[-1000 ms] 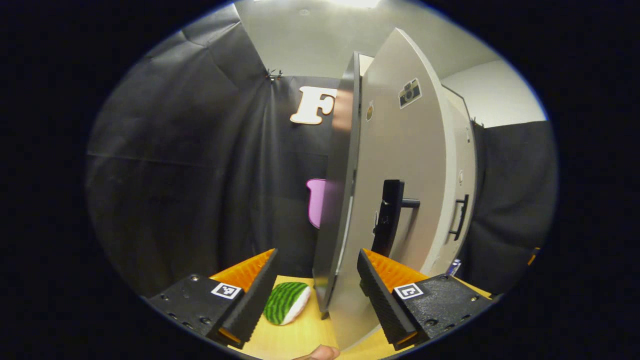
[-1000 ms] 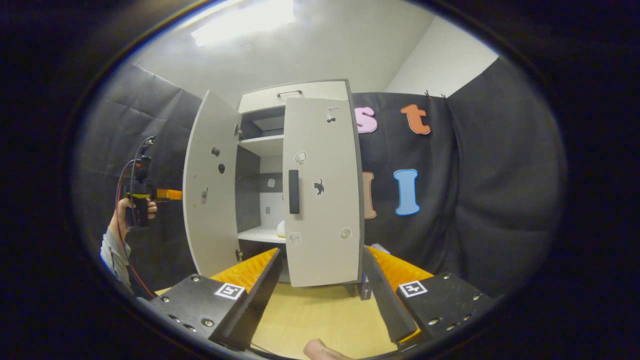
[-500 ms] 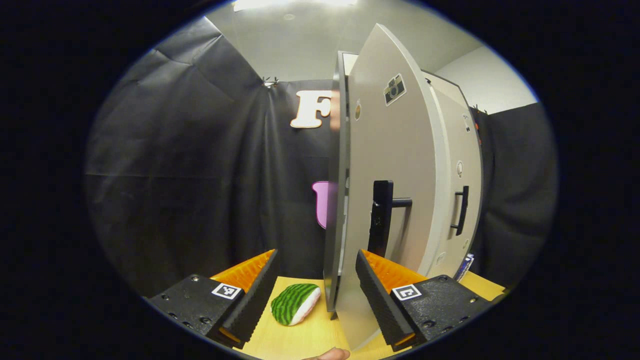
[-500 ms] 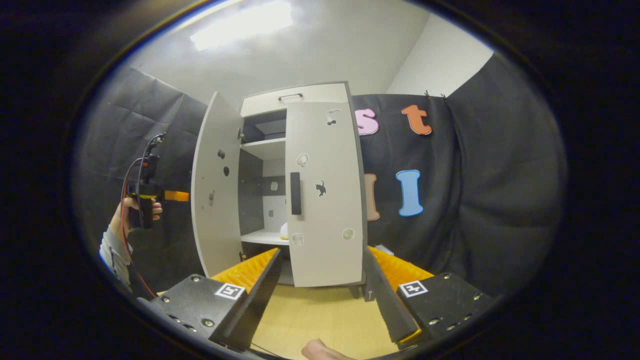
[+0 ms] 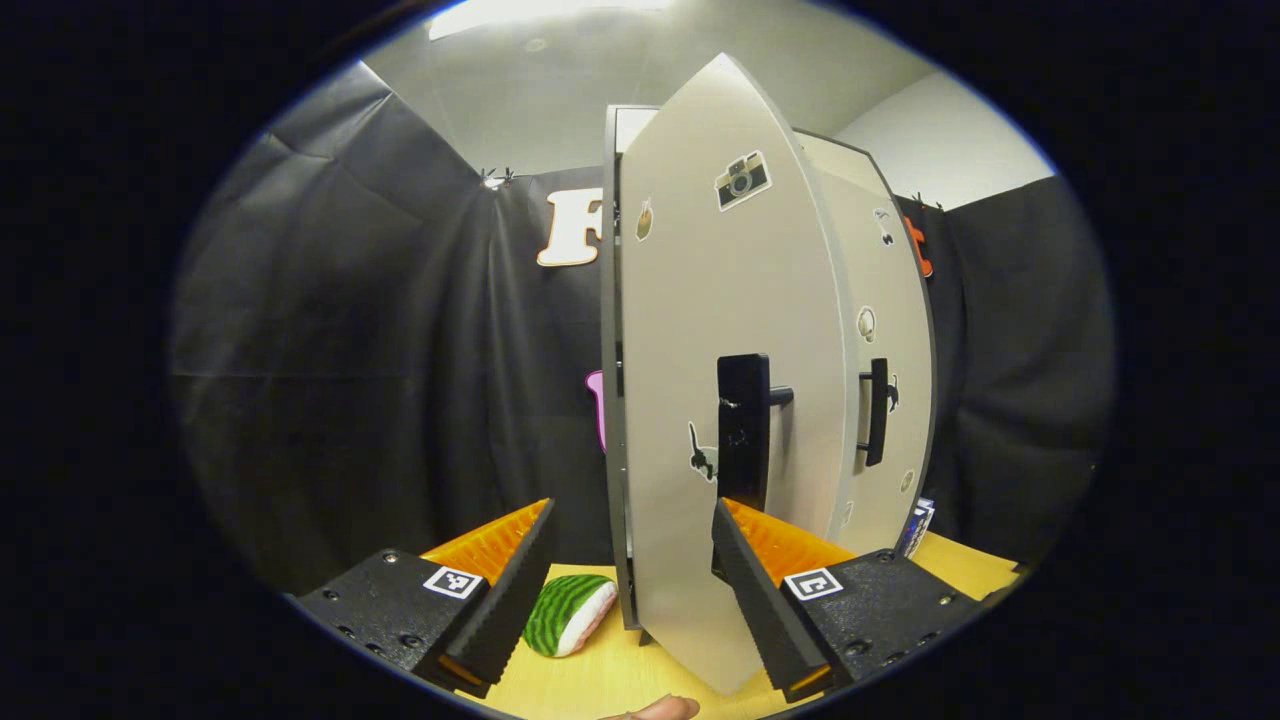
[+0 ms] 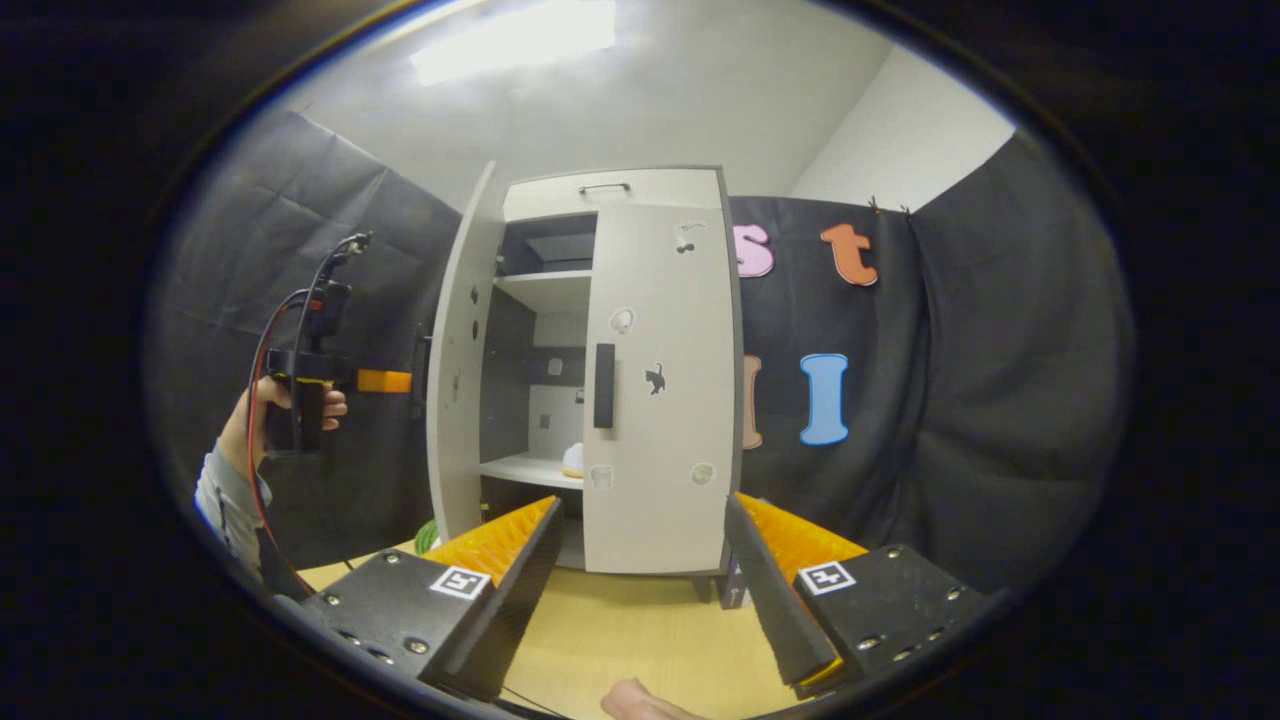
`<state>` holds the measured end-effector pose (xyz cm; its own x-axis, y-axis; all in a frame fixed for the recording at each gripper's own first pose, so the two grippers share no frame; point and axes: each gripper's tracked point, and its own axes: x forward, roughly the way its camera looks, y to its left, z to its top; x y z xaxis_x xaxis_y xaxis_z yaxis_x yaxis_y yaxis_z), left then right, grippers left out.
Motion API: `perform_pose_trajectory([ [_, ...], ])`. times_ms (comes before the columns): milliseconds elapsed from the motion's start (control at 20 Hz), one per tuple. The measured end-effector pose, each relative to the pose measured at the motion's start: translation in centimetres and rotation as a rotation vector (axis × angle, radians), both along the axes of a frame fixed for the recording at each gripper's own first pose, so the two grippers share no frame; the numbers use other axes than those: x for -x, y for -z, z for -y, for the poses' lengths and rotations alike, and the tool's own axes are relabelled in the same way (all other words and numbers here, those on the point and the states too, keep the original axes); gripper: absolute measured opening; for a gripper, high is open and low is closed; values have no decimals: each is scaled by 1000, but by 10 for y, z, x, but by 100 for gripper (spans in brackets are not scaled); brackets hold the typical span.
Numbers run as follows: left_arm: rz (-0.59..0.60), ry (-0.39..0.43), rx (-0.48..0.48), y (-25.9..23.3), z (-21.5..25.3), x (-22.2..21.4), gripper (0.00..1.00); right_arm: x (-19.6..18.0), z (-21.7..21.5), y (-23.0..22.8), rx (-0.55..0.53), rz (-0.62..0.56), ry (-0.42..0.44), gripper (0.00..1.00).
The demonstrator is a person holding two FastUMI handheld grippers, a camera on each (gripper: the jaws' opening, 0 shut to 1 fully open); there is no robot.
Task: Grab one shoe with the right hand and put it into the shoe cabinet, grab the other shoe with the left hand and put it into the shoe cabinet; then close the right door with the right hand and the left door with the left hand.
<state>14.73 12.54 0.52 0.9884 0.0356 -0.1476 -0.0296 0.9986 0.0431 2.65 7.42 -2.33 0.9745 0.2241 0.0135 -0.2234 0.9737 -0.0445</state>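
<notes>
Left door [image 5: 690,400] partly open, standing upright, outer face just ahead and right of left gripper [image 5: 632,590]; jaws wide apart, holding nothing. Right door [image 6: 660,400] shut. Right gripper [image 6: 640,590] gaping, empty, well back. Left hand nearer; push rightward.

Your shoe cabinet [image 6: 560,300], pale grey: right door [image 6: 660,400] shut, left door [image 6: 462,370] ajar; one shoe [image 6: 573,460] on its shelf.
</notes>
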Motion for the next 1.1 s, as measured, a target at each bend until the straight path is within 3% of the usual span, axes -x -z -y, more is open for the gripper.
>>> perform_pose_trajectory([
  [100, 1, -33, 14, 2, 7, 0, 98, -2, 0, -8, 42, 20, 45, 94],
  [150, 16, -43, 12, 2, 11, -1, 93, -2, 2, -14, 50, 38, 72, 96],
  [300, 43, -15, 4, 2, 19, -7, 93, -1, -9, -22, 32, 73, 87, 96],
  [350, 44, -4, 12, 3, 21, -8, 89, 0, -13, -19, 29, 70, 80, 96],
  [400, 36, 16, 23, 5, 25, -10, 93, -1, -15, -16, 24, 65, 76, 96],
  [500, -20, 93, 67, 17, 35, -8, 89, -3, -15, -13, 16, 59, 90, 96],
  [550, -57, 82, 79, 23, 30, -3, 94, -4, -13, -13, 13, 67, 112, 96],
  [700, -64, 57, 81, 29, 22, 21, 96, -12, -7, -12, 13, 91, 161, 94],
  [1100, -77, 116, 83, 40, 48, 63, 96, -17, -3, -7, -64, 63, 139, 94],
])
